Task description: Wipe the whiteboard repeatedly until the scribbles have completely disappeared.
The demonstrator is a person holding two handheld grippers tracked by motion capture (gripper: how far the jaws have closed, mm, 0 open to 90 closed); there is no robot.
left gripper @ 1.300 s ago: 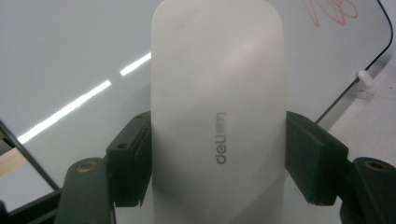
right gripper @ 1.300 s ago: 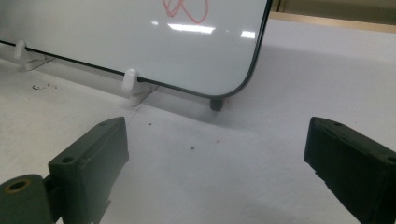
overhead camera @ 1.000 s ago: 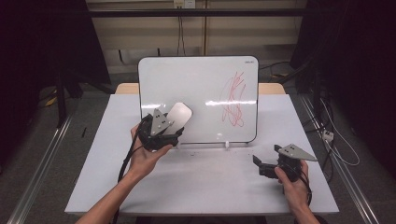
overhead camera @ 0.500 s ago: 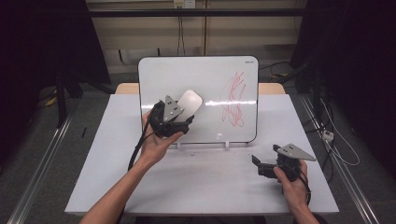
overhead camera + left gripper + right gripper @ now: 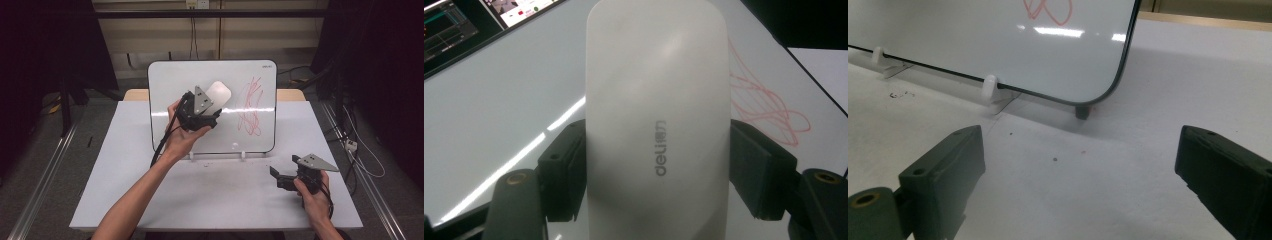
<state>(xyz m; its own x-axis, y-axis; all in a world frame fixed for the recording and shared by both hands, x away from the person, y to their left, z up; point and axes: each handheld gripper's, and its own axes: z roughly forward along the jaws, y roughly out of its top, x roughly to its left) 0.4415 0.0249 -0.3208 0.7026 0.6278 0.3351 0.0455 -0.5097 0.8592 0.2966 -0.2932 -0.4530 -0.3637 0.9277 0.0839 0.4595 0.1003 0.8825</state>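
A white whiteboard (image 5: 170,90) stands upright at the back of the table, with a red scribble (image 5: 251,107) on its right half. My left gripper (image 5: 212,106) is raised in front of the board's middle, shut on a white eraser (image 5: 218,94) just left of the scribble. In the left gripper view both pads clamp the sides of the eraser (image 5: 656,75), which bears grey lettering, and the scribble (image 5: 769,107) lies to its right. My right gripper (image 5: 280,177) rests low on the table at the right, open, with nothing between its jaws (image 5: 1078,170).
The white table top (image 5: 210,200) extends in front of the board. White clips (image 5: 990,86) and a dark foot (image 5: 1082,111) prop the board's lower edge. Cables (image 5: 360,155) trail on the floor to the right, and a metal rail (image 5: 45,180) runs along the left.
My left gripper has carried the eraser up and to the right across the board, toward the red scribble. The right gripper has stayed where it was.
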